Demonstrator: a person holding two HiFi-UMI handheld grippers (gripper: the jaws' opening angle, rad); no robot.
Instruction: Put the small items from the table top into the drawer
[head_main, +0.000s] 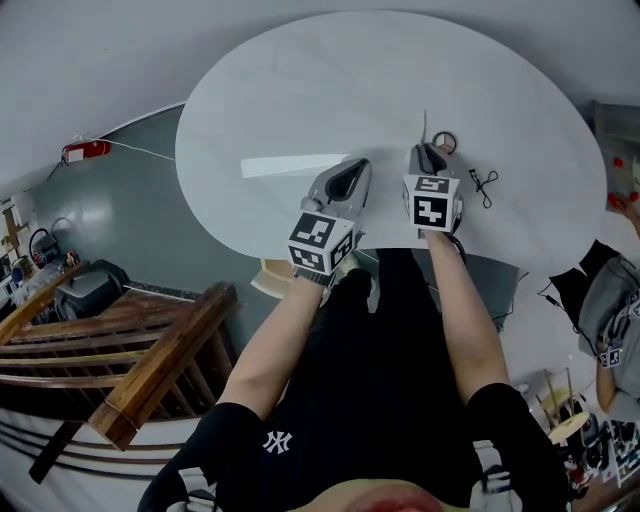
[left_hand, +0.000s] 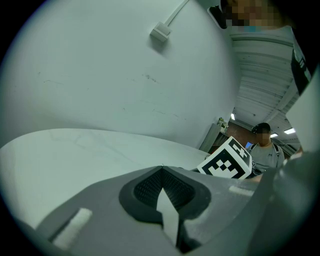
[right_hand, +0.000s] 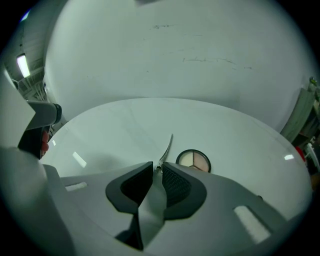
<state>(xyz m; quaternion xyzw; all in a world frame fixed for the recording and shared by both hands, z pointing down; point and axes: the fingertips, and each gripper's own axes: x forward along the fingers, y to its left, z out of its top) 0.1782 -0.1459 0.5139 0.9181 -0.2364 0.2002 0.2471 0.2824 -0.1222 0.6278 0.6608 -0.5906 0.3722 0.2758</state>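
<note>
On the white oval table (head_main: 330, 80) lie a round compact (head_main: 445, 142) with beige powders (right_hand: 193, 160), a thin metal hair clip (head_main: 424, 126) and a black eyelash curler (head_main: 484, 186). My right gripper (head_main: 428, 152) points at the compact's left side. Its jaws (right_hand: 159, 167) stand closed on the near end of the hair clip (right_hand: 168, 145), which runs away from the tips over the table. My left gripper (head_main: 357, 166) hovers to the left over bare table top, shut with nothing in it (left_hand: 161, 167).
A grey box-like shape (head_main: 485, 272) shows below the table's front edge beside my right arm. A wooden railing (head_main: 150, 360) runs at the lower left. Another person (head_main: 612, 305) sits at the right edge.
</note>
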